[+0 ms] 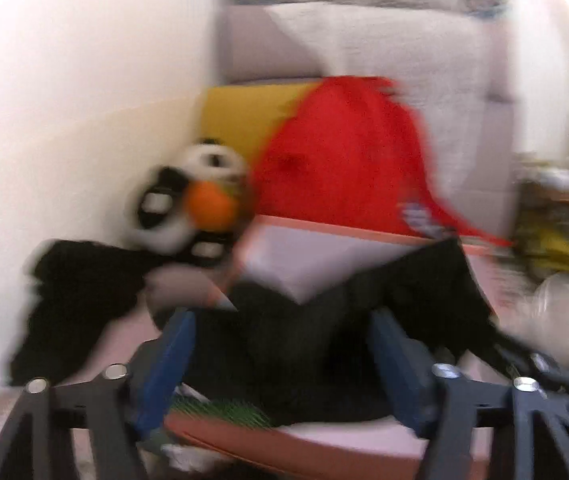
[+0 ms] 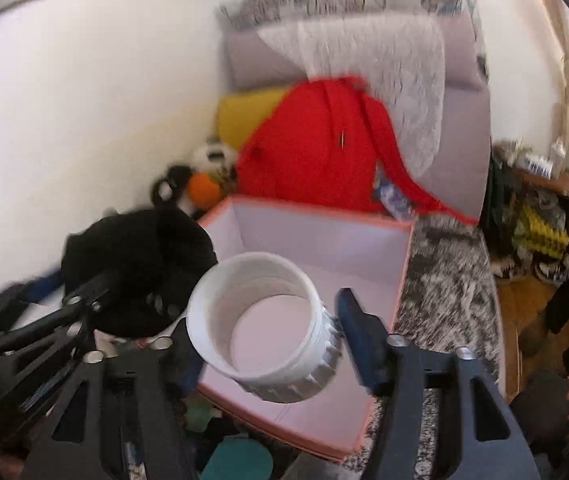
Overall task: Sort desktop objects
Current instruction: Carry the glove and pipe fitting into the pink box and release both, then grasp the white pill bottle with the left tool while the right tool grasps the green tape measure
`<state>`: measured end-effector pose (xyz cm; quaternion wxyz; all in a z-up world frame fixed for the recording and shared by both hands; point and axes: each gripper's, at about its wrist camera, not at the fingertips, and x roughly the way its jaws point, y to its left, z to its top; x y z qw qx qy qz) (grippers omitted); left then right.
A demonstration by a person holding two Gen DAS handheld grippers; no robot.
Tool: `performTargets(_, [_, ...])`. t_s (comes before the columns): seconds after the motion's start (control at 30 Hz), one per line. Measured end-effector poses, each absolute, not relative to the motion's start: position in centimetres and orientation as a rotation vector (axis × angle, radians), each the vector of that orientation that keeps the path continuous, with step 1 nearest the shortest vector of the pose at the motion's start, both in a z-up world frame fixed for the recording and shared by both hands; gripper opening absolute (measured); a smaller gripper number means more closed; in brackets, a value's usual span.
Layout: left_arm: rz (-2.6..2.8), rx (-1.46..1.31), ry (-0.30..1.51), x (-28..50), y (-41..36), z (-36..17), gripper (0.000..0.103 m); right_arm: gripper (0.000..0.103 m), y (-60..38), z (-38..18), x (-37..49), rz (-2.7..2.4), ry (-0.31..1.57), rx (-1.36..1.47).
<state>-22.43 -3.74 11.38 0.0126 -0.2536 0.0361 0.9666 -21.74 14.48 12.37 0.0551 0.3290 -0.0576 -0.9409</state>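
Hovering over pink box: empty white cup, black cloth.

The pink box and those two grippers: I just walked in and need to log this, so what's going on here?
A person is sorting things into the open pink box. The right gripper holds a white tub over the box's bare interior. The left gripper carries a black fabric item at the box's left edge. A red bag sits behind the box.
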Motion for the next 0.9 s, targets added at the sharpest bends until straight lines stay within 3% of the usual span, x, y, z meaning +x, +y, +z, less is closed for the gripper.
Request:
performTargets(0.03, [3.022, -0.790, 0.109, -23.0, -4.0, 11.4, 0.096, 0.087, 14.6, 11.8, -22.9, -2.848, -0.179, 1.056])
performTargets(0.1, [3.024, -0.785, 0.076, -23.8, -4.6, 11.6, 0.101, 0.095, 14.9, 10.9, -24.0, -2.856, -0.178, 1.111])
performTargets(0.37, [3.022, -0.717, 0.064, -21.3, -6.6, 11.2, 0.101, 0.099, 15.6, 10.2, -19.2, -2.896, -0.286, 1.003])
performTargets(0.57, [3.010, -0.830, 0.148, -15.7, -10.2, 6.8, 0.101, 0.099, 14.8, 7.7, -9.9, -2.884, -0.414, 0.873])
performTargets(0.6, [3.007, -0.863, 0.164, -14.8, -10.9, 5.9, 0.101, 0.098, 14.5, 7.0, -8.7, -2.876, -0.434, 0.872])
performTargets(0.73, [2.987, -1.017, 0.215, -11.0, -13.6, 2.3, 0.101, 0.075, 13.5, 3.7, -4.7, -2.812, -0.518, 0.913])
performTargets(0.9, [2.952, -1.153, 0.163, -7.1, -15.5, -0.9, 0.101, 0.064, 11.7, -1.0, -2.2, -2.708, -0.511, 1.062])
